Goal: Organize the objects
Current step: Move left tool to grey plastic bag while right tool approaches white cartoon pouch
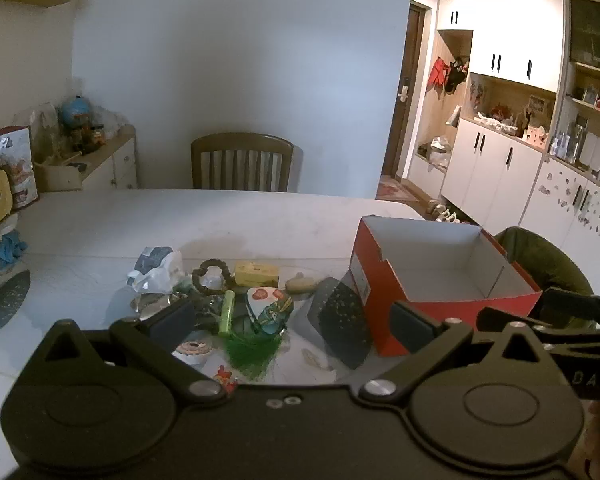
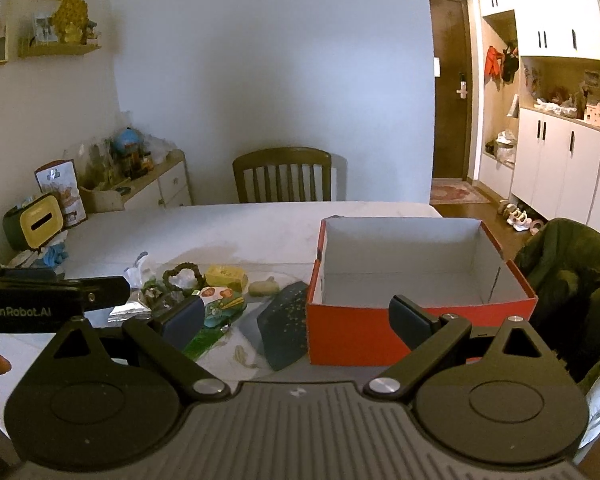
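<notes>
Both claws wide open, empty, tilted down over the surface (image 1: 260, 216): left claw (image 1: 292, 320) above the clutter pile (image 1: 240, 304), likely for a first pick; right claw (image 2: 296, 316) nearer the red box (image 2: 380, 332), empty and open-topped, beside the pile, probably to receive the items.

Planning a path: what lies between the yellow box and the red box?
A beige stone and a dark speckled wedge leaning by the red box; yellow box. Clearest in the right wrist view.
</notes>
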A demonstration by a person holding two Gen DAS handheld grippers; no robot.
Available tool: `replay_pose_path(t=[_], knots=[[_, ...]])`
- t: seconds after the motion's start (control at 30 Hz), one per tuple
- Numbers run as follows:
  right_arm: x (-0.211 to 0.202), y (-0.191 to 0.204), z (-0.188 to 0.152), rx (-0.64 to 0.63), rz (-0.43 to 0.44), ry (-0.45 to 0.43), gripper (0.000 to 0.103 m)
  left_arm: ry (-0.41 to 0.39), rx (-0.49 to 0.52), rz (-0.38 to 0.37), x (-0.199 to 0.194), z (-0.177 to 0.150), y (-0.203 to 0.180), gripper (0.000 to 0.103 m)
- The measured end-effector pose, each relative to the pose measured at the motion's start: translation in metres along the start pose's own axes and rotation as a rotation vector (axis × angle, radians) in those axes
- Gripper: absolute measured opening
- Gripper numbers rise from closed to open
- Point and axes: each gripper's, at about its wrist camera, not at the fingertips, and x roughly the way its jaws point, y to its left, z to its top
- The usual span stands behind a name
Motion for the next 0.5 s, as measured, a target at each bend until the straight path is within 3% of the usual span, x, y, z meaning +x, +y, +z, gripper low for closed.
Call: replay_pose_path(t=[0.5], knots=[[0.043,0.031,0.012,-0.018,-0.005,0.028,0.099,0.024,0.047,-0.061,0.042,0.018,0.035,0.103]])
